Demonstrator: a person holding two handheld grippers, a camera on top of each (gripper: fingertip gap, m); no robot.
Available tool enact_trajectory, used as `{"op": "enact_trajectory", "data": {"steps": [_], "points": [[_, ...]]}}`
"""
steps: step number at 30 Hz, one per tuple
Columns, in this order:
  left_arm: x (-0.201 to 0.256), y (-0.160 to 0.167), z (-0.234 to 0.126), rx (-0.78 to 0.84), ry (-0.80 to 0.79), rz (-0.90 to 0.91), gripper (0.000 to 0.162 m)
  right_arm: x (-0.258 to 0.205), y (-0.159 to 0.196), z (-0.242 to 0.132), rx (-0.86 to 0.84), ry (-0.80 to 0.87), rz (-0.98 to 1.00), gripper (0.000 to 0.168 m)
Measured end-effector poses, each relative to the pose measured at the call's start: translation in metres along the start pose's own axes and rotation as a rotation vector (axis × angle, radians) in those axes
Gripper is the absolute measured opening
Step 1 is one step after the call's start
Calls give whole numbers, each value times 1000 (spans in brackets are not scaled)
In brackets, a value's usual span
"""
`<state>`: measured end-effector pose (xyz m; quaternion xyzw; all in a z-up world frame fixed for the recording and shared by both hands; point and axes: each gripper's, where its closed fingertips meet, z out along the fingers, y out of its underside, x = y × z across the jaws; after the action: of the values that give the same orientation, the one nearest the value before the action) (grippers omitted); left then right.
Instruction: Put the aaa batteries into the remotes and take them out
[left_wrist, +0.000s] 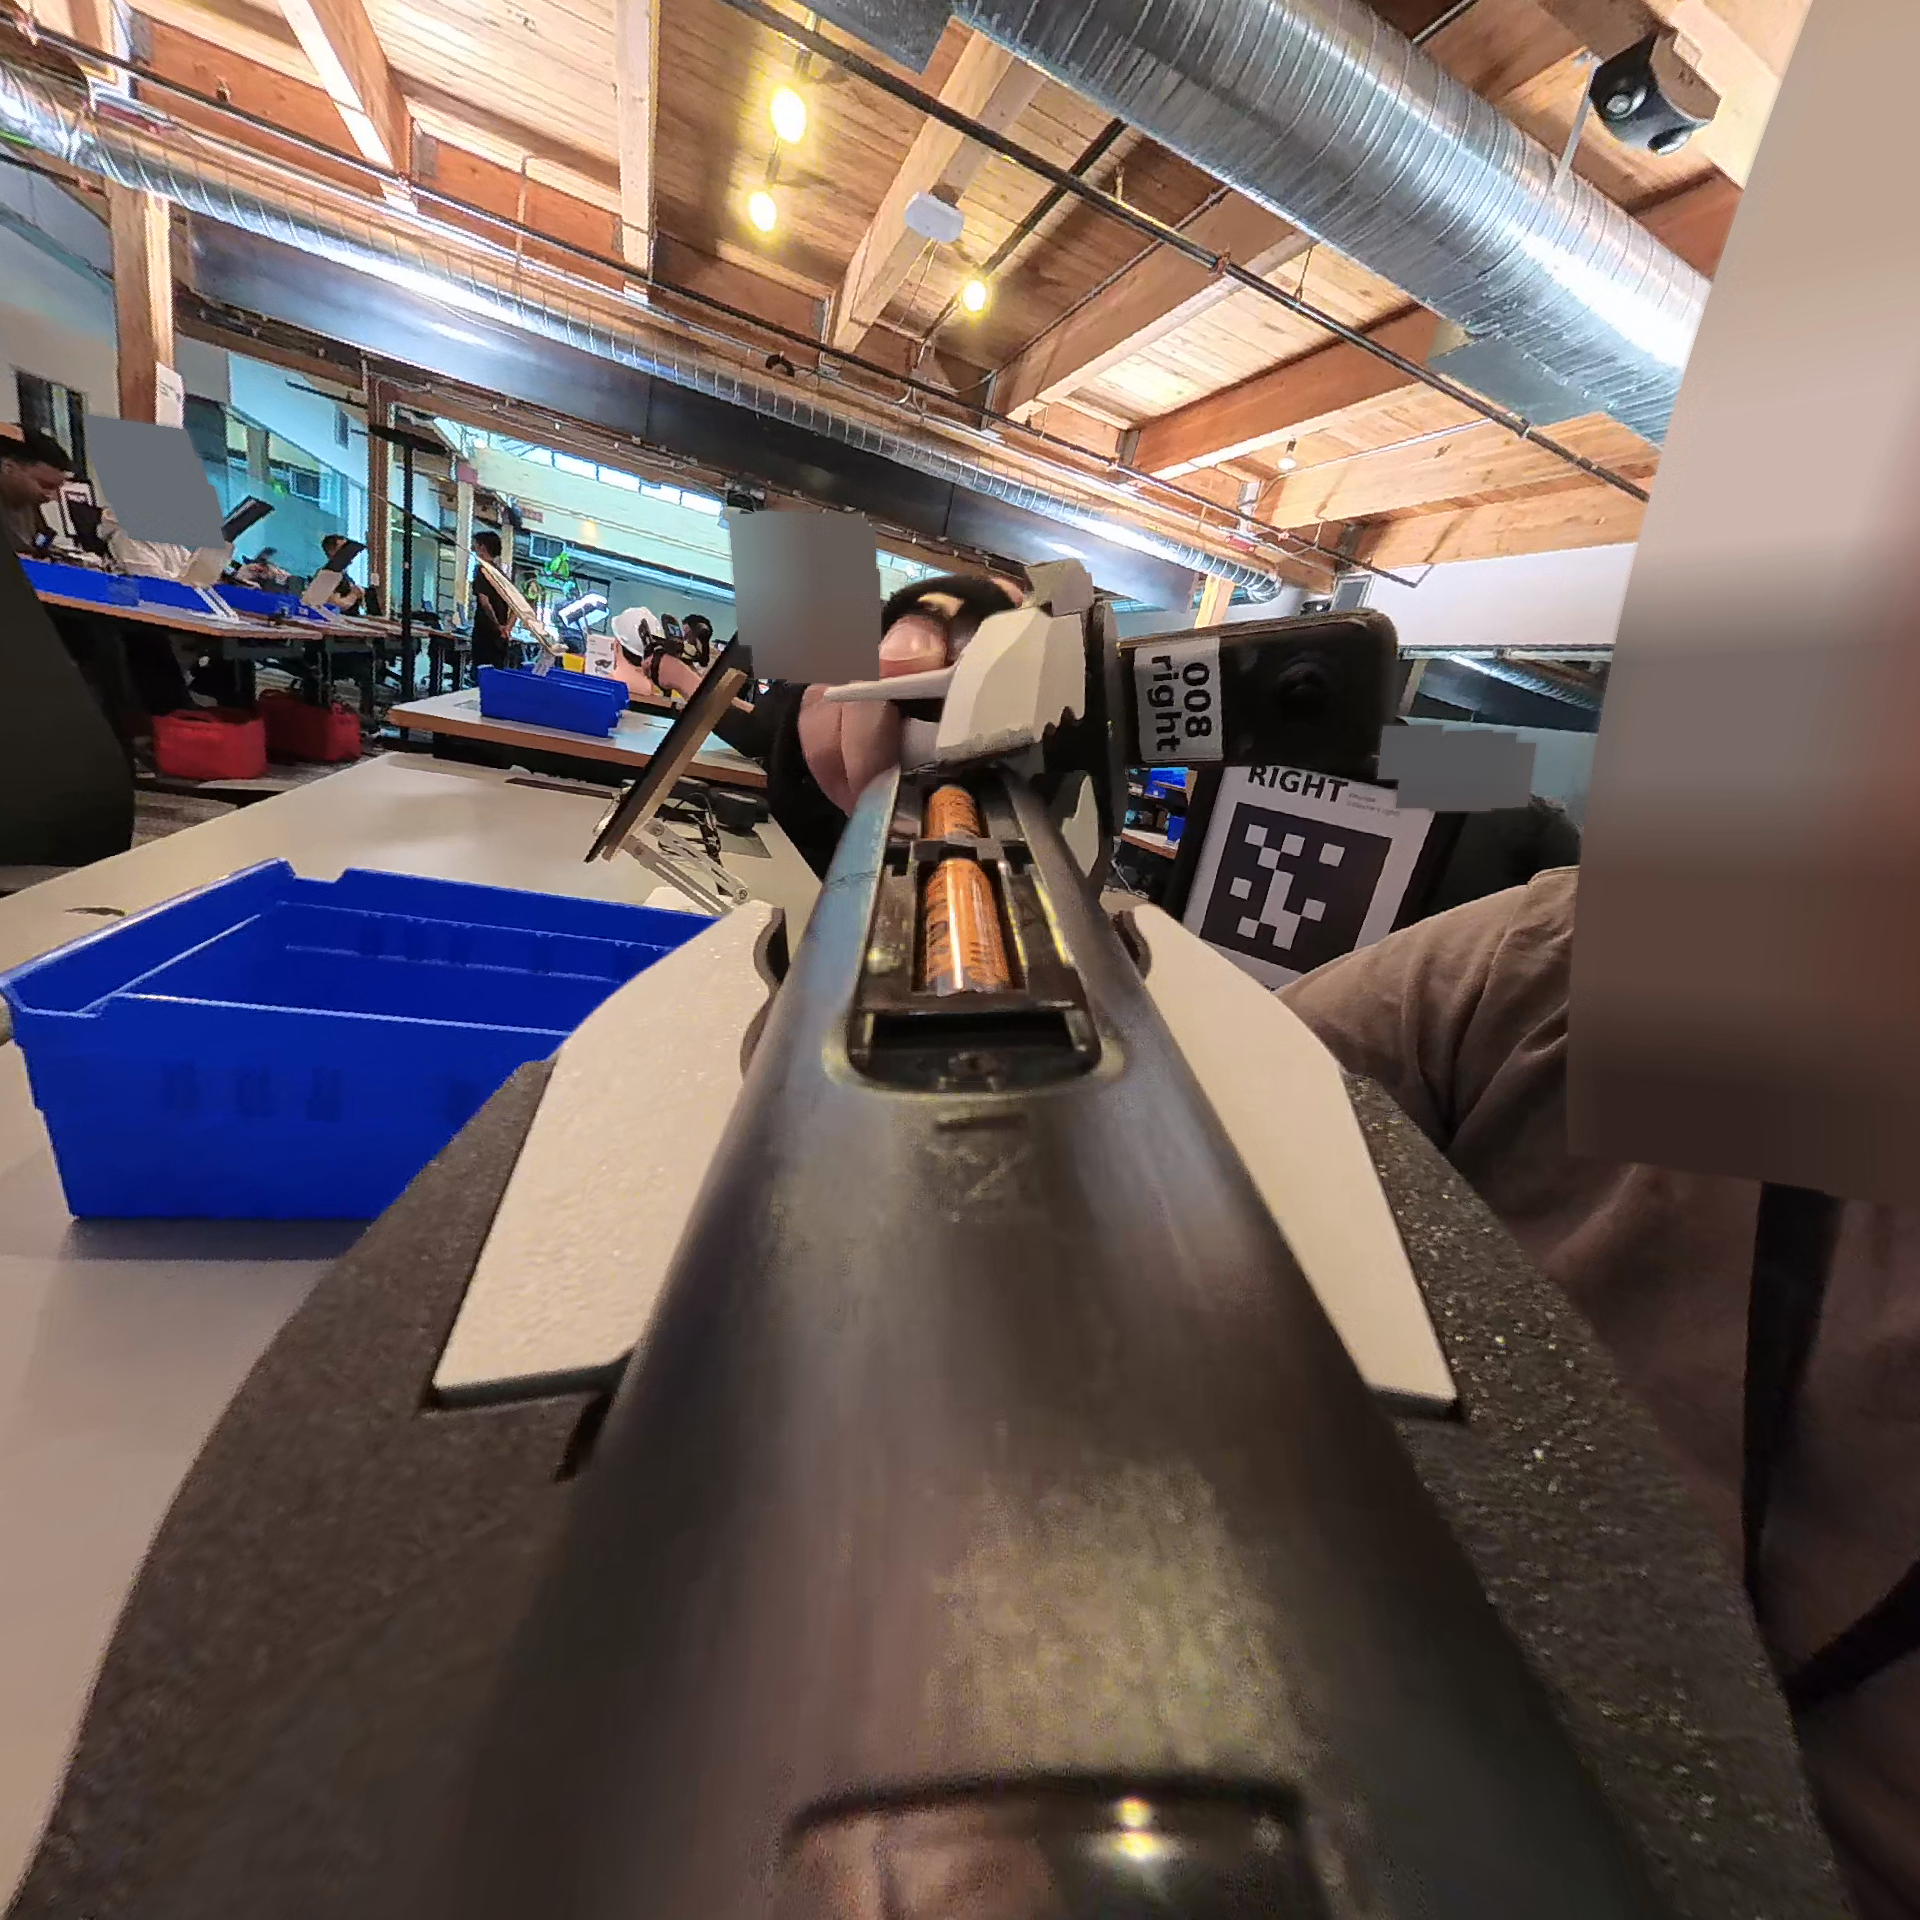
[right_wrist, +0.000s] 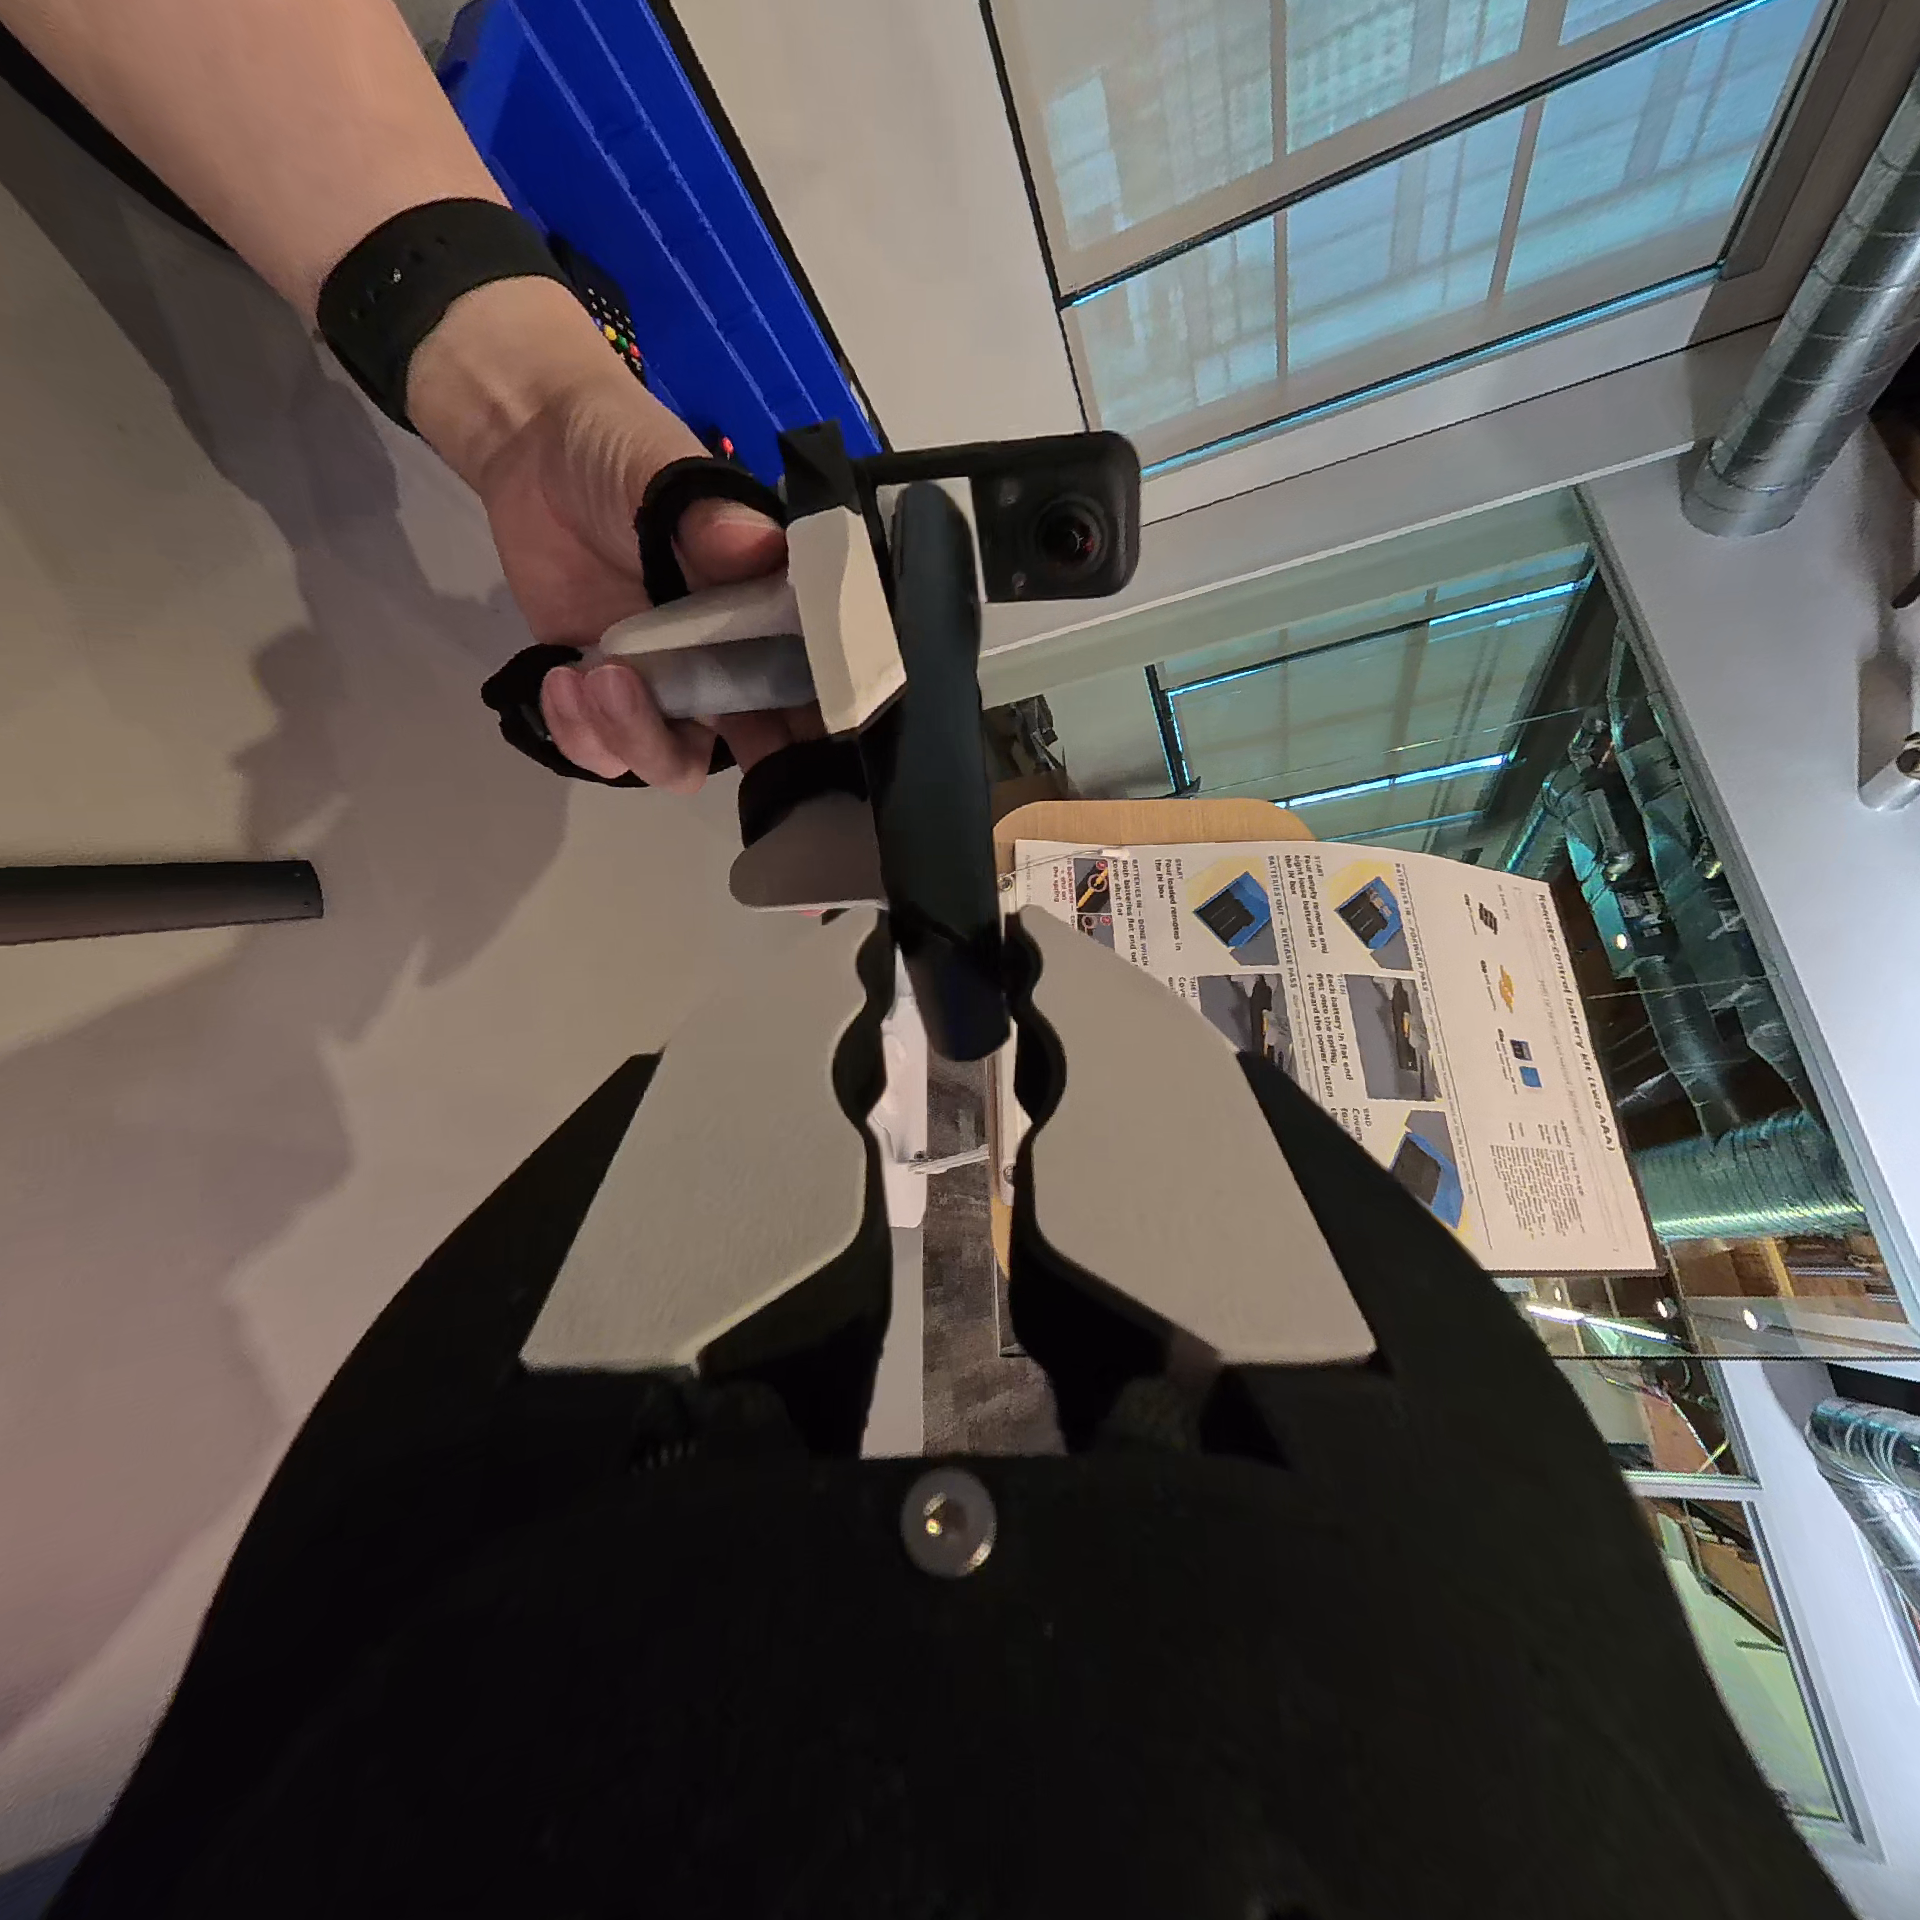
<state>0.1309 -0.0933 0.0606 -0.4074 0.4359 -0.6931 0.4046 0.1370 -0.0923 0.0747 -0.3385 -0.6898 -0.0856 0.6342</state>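
My left gripper (left_wrist: 945, 935) is shut on a black remote (left_wrist: 966, 1299), which runs lengthwise between its fingers. The remote's battery bay is open. Two orange AAA batteries lie in it, one near (left_wrist: 961, 925) and one farther (left_wrist: 951, 810). My right gripper (left_wrist: 997, 686) is at the remote's far end. In the right wrist view my right gripper (right_wrist: 951, 966) is closed around the tip of the remote (right_wrist: 940, 727), seen edge-on. The left gripper (right_wrist: 831, 623), in a person's hand, holds the remote's other end.
A blue bin (left_wrist: 291, 1039) stands on the grey table (left_wrist: 156, 1403) to the left, also in the right wrist view (right_wrist: 644, 177). An instruction sheet on a clipboard stand (right_wrist: 1403, 1039) is beyond the remote. A black bar-shaped piece (right_wrist: 156, 899) lies on the table.
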Motion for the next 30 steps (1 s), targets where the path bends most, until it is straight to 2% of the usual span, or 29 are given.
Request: {"op": "enact_trajectory", "data": {"steps": [4, 6, 10, 16, 25, 30], "points": [[1, -5, -2, 21, -3, 13, 61, 2, -3, -2, 10, 7, 2, 20], [3, -7, -1, 36, 5, 20, 69, 1, -2, -2, 0, 6, -5, 20], [1, -13, -2, 77, -22, 56, 73, 0, -2, 0, -8, 3, -16, 19], [3, -22, -7, 127, -31, 100, 62, -4, 2, 4, -29, -8, -30, 18], [3, -14, -5, 62, -27, 96, 62, -2, 2, 0, -18, -17, -6, 19], [3, -17, -4, 93, -36, 99, 61, -2, 2, -1, -18, -15, -8, 18]]}}
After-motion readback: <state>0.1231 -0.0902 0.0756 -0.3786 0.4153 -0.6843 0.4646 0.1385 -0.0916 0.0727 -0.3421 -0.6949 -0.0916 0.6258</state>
